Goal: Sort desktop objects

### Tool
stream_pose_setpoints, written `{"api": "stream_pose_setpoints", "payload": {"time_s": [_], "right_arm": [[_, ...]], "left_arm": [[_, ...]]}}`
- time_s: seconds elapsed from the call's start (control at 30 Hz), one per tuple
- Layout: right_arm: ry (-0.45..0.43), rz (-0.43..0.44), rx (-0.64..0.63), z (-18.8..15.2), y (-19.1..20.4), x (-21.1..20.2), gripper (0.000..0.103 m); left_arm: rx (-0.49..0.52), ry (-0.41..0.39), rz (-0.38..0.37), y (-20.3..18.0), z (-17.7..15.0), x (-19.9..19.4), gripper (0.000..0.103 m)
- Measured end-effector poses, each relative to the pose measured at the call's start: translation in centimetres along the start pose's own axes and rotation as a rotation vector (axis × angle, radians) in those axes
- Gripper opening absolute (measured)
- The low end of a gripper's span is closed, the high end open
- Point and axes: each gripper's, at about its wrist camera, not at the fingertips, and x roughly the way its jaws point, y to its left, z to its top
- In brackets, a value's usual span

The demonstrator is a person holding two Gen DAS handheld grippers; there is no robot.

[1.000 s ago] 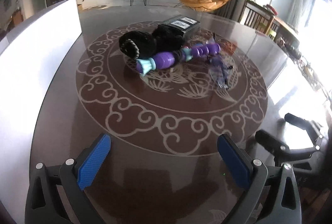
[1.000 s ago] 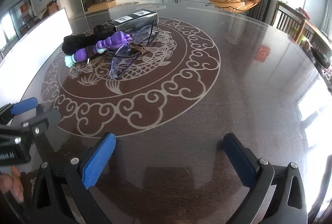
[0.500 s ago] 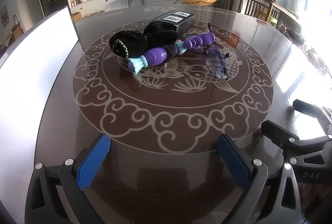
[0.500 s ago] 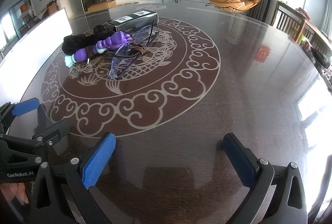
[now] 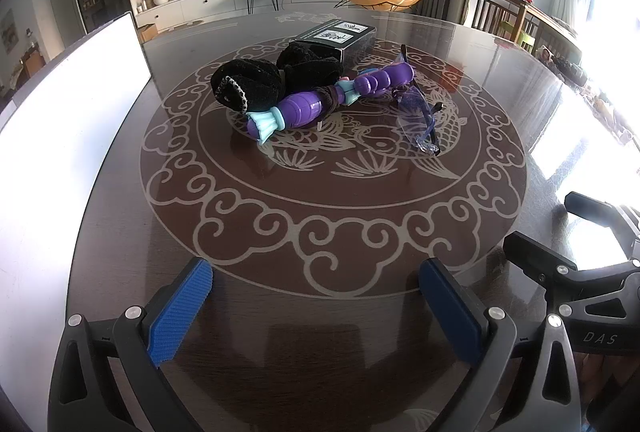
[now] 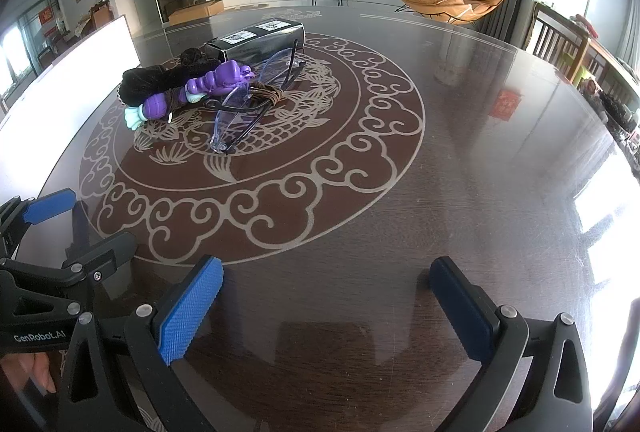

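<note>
We hold both grippers low over the table (image 5: 120,200), near its close edge, and neither has hold of anything. Our left gripper (image 5: 316,306) stands wide open, its blue pads (image 5: 180,308) far apart with only bare tabletop between them. Our right gripper (image 6: 326,302) is spread just as wide and just as empty. The two sit side by side: the right one's black frame shows at the right edge of the left view, and the left one's frame and blue pad at the left edge of the right view.

The things to sort lie in one pile well ahead of us, on the fish pattern at the middle of the table. From the left gripper the pile is straight ahead and slightly left; from the right gripper it is ahead and well to the left. Nearest us in it are the purple toy (image 5: 316,100), lying flat with its pale blue end towards us, and the clear glasses (image 5: 416,112) just to its right, touching it. A brown cord (image 6: 268,94) lies under the glasses. Behind the toy, touching it, is a black sock (image 5: 248,86), bunched up. Farthest off is the dark box (image 5: 340,36), lying flat behind the sock.

A white board (image 5: 60,104) stands along the table's left side, well apart from the pile.
</note>
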Motion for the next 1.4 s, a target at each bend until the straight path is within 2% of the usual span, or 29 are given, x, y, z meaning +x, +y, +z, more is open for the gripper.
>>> {"api": "stream_pose_setpoints", "payload": {"time_s": [0.83, 0.97, 1.03, 1.17, 1.3, 1.4], "right_arm": [[-0.003, 0.005, 0.004, -0.3, 1.5, -1.2, 0.103], [-0.003, 0.004, 0.003, -0.3, 1.4, -1.2, 0.103], [-0.003, 0.004, 0.003, -0.3, 1.4, -1.2, 0.103], [-0.003, 0.004, 0.004, -0.3, 1.4, -1.2, 0.103], [-0.003, 0.004, 0.003, -0.3, 1.4, -1.2, 0.103], [-0.003, 0.003, 0.003, -0.3, 1.4, -1.2, 0.103]], "left_arm": [[-0.001, 0.000, -0.002, 0.0, 0.0, 0.0, 0.103], [-0.054, -0.005, 0.021, 0.8, 0.0, -0.1, 0.103], [-0.091, -0.017, 0.005, 1.5, 0.0, -0.2, 0.103], [-0.060, 0.000, 0.039, 0.8, -0.1, 0.1, 0.103], [-0.049, 0.011, 0.004, 1.0, 0.6, 0.3, 0.103], [-0.051, -0.030, -0.029, 2.0, 2.6, -0.2, 0.103]]}}
